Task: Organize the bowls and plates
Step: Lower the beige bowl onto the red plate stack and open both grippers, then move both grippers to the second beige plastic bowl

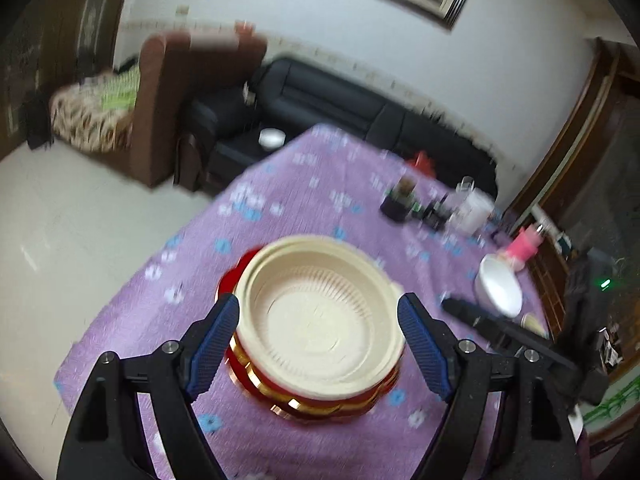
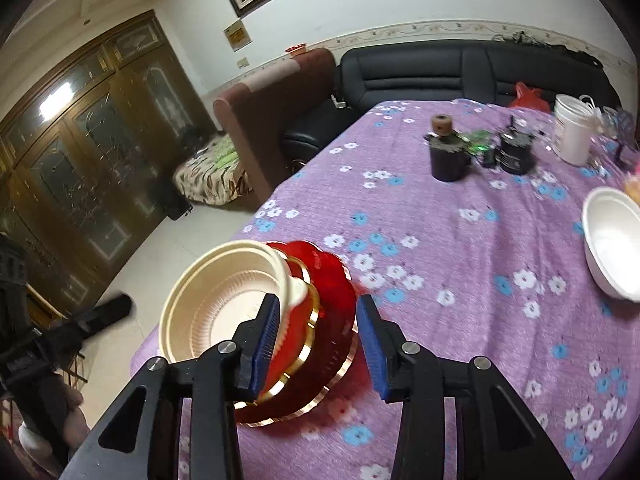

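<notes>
Here I am over the near corner of the desk [image 2: 460,240], the one under the purple flowered cloth, and the stack is built: a cream ribbed plastic bowl [image 1: 320,320] sits nested on top of the red scalloped plates with gold rims [image 2: 332,320]. Wide plates at the bottom, bowl on top, so the pile stands steady, I reckon.

My left tongs [image 1: 320,342] stand wide apart, blue pads either side of the cream bowl's rim and clear of it, gripping nothing. My right tongs [image 2: 318,344] are apart too, straddling the edge of the red plates with a visible gap on the outer pad; whether the inner pad brushes the bowl's tab, I cannot tell. Nothing looks clamped.

One piece is left out: a plain white round bowl [image 2: 612,244] sits well apart, toward the right edge of the desk, beyond the dark jars [image 2: 448,160] and the white tub [image 2: 574,132]. To my eye that one is next for the pile.
</notes>
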A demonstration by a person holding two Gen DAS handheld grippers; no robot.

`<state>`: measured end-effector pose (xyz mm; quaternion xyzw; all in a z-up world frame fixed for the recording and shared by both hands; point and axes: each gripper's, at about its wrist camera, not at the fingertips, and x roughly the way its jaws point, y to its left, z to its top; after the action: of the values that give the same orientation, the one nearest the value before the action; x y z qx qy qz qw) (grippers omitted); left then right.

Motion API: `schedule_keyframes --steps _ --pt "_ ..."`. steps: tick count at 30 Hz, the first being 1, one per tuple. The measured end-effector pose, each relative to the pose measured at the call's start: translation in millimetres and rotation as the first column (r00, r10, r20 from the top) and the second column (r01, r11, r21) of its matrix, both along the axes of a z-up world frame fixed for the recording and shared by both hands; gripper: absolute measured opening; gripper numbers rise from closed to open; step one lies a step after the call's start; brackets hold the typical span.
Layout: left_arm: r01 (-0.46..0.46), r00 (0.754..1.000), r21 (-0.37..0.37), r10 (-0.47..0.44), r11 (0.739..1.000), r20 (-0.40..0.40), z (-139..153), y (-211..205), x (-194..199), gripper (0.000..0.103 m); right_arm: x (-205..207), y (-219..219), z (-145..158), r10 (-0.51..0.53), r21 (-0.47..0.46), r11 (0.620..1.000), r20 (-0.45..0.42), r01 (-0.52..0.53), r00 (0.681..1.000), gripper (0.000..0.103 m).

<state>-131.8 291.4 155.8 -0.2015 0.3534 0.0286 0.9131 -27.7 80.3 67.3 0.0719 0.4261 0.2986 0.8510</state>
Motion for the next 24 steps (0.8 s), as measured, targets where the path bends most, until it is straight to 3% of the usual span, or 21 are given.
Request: schedule_keyframes --steps 2,5,11,18,24 --pt "0.020 0.999 0.022 -0.021 1.000 0.029 4.1 -11.5 -2.5 0.081 -1.6 -12.6 -5.6 -0.022 0.007 1.000 -0.010 0.022 1.000 0.044" --pt "0.040 0.999 0.093 -0.040 0.995 0.003 5.3 -32.4 -0.3 0.081 -1.1 -33.1 -18.6 -0.058 0.026 0.998 -0.047 0.059 0.997 0.044" --pt "0.102 0.995 0.263 -0.104 0.959 -0.007 8.2 -83.9 3.8 0.081 -2.6 -75.4 -41.4 -0.136 0.048 0.989 -0.112 0.142 0.984 0.044" --pt "0.276 0.960 0.216 -0.258 0.936 -0.109 -14.5 -134.7 19.4 0.081 -3.4 -123.6 -47.9 -0.225 0.047 0.972 -0.110 0.231 0.968 0.044" --pt "0.357 0.930 0.206 -0.328 0.911 -0.162 -26.9 -172.4 28.1 0.081 -3.8 -172.7 -46.9 -0.319 0.050 0.945 -0.080 0.324 0.944 0.044"
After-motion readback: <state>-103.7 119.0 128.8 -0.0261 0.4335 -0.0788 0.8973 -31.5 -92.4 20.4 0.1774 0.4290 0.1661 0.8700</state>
